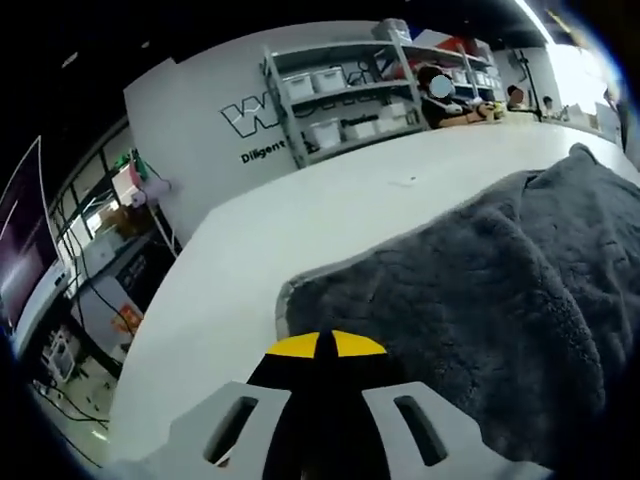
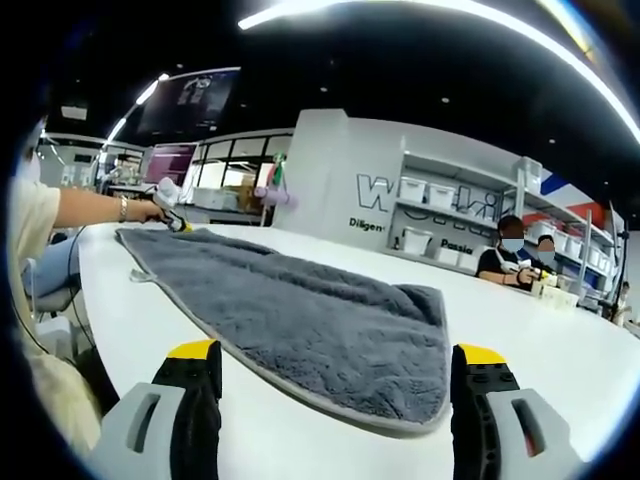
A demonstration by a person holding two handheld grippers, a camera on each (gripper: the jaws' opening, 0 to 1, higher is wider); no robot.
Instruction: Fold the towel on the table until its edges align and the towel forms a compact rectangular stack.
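Grey fluffy towel [image 2: 300, 310] lies flat, unfolded, lengthwise on table.

The left gripper view sits low at the towel [image 1: 480, 290] corner, tilted. The right gripper view looks along it from the opposite end; both share shelves [image 2: 440, 215] at one o'clock.

A long white tabletop [image 2: 560, 360] runs toward a white wall [image 2: 330, 170] bearing large lettering. Metal shelving [image 1: 345, 90] with white bins stands against it at one o'clock. Ceiling light strips [image 2: 420, 15] arc overhead; glazed partitions [image 2: 225, 165] sit at ten o'clock.
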